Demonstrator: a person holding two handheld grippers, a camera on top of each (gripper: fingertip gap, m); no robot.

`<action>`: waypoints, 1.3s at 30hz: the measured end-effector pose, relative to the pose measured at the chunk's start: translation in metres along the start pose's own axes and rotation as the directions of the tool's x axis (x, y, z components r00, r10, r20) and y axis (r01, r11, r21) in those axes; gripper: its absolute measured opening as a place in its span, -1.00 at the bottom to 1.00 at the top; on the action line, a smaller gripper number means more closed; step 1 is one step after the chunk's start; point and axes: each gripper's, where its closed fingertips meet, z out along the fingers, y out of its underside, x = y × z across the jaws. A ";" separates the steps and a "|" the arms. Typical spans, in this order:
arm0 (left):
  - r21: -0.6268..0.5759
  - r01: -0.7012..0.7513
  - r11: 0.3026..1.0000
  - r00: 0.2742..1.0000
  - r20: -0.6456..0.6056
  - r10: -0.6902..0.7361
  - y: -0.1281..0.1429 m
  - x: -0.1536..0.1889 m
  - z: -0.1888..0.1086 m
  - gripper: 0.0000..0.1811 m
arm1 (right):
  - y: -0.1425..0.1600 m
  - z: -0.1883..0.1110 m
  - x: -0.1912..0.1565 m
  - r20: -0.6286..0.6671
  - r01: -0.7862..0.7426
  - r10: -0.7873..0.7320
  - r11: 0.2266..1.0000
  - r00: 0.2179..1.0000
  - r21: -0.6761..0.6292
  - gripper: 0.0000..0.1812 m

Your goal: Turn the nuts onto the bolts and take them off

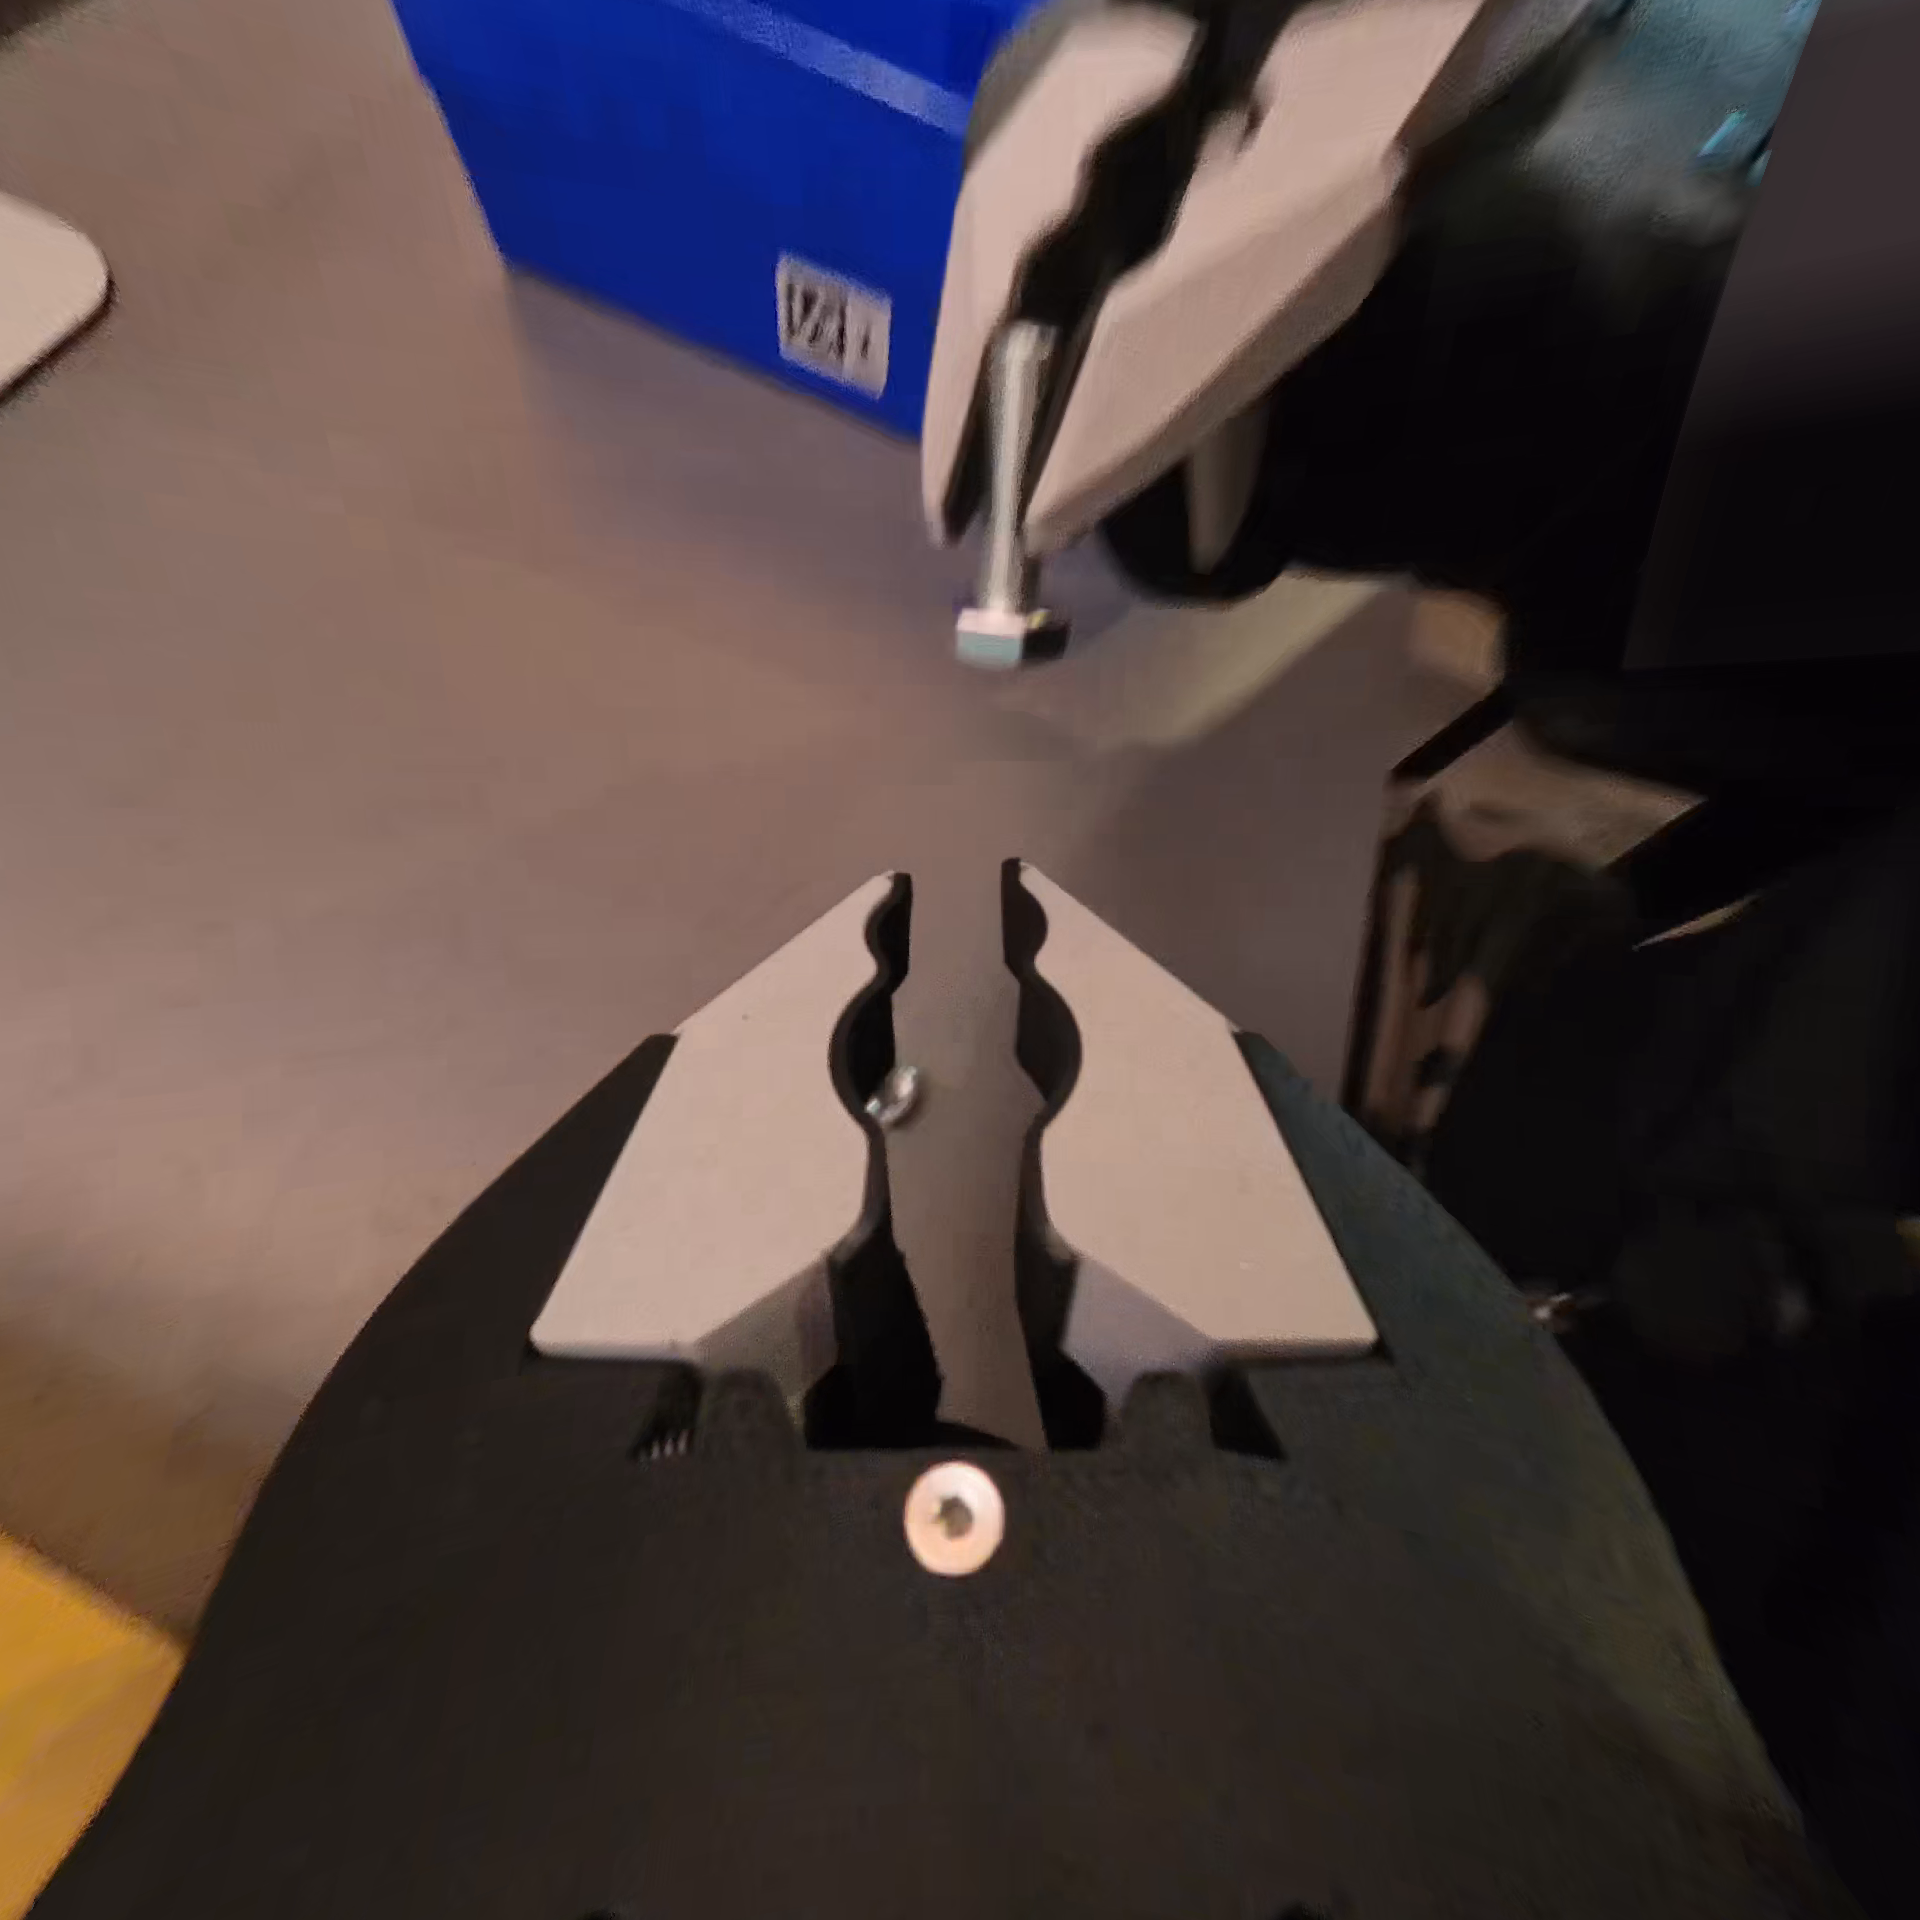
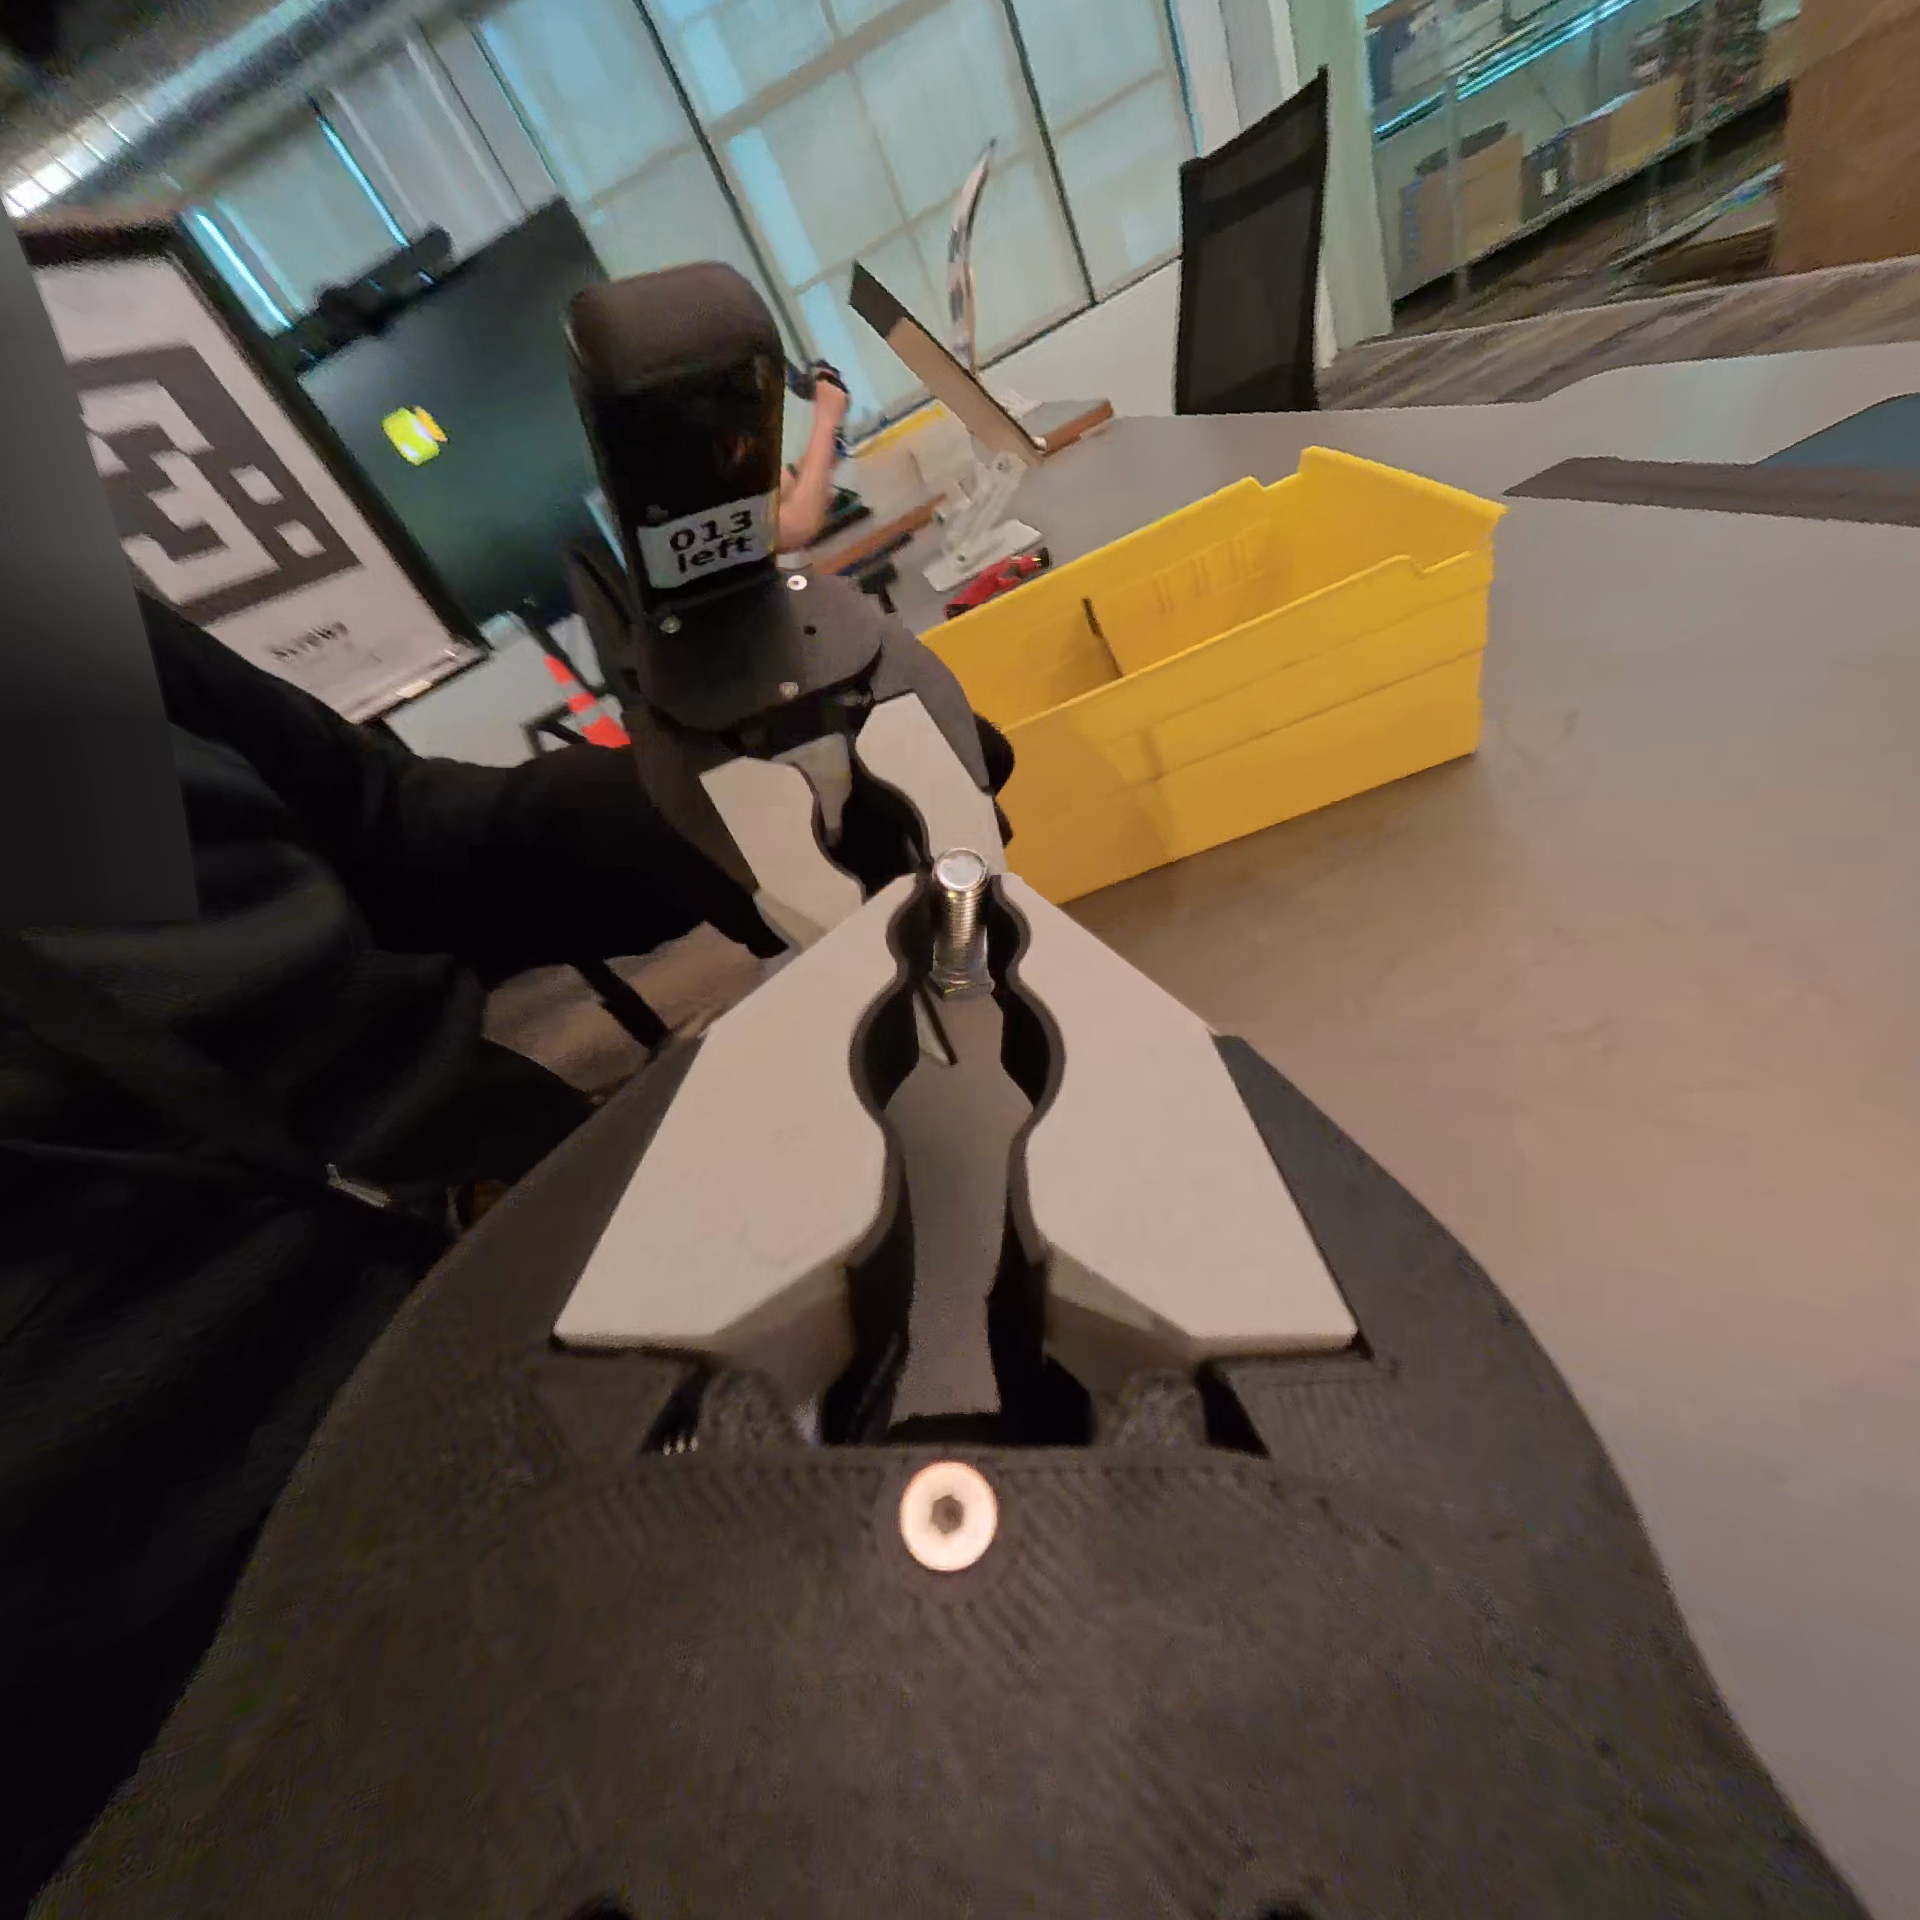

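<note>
The right gripper (image 1: 997, 520) is clamping a silver bolt (image 1: 1013, 499) by its shank between its grey fingertips (image 1: 1143, 343), with the bolt's square head (image 1: 992, 636) pointing down at the grey tabletop (image 1: 416, 727); whether the head is touching the surface cannot be told. In the right wrist view the same bolt (image 2: 958, 920) is sitting upright at the very tip of that gripper (image 2: 956, 914), its threaded end facing the camera.

The left gripper (image 1: 956, 883) is hovering near the bolt with its jaws parted and nothing held between them. A small silver nut (image 1: 896, 1096) is showing through the gap between its fingers, apparently lying on the tabletop beneath. From the right wrist view, the left gripper (image 2: 883, 831) is appearing just behind the bolt, gripped by a hand in a black glove (image 2: 499, 852).

A blue bin (image 1: 707, 197) bearing a small white label is standing on the tabletop behind the right gripper. A yellow bin (image 2: 1247, 707) with a divider inside is resting on the tabletop (image 2: 1558, 1039) beyond both grippers, and a black office chair (image 2: 1252, 260) is standing farther back near large windows.
</note>
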 end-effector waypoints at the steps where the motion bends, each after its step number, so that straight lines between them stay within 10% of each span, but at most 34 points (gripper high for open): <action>1: 0.050 0.016 0.999 0.999 -0.041 -0.014 -0.008 0.006 -0.003 -0.79 | 0.000 0.001 -0.002 0.023 -0.023 0.022 1.000 0.999 0.006 -0.92; 16: 0.181 0.044 0.983 0.987 -0.158 -0.015 -0.025 0.020 -0.009 -0.74 | 0.013 0.014 -0.014 0.073 0.007 -0.002 0.998 0.997 -0.067 -0.92; 39: 0.223 -0.040 0.974 0.997 0.079 0.022 -0.031 -0.002 0.003 -0.82 | 0.008 0.011 0.004 -0.091 0.017 -0.022 0.999 0.996 -0.050 -0.92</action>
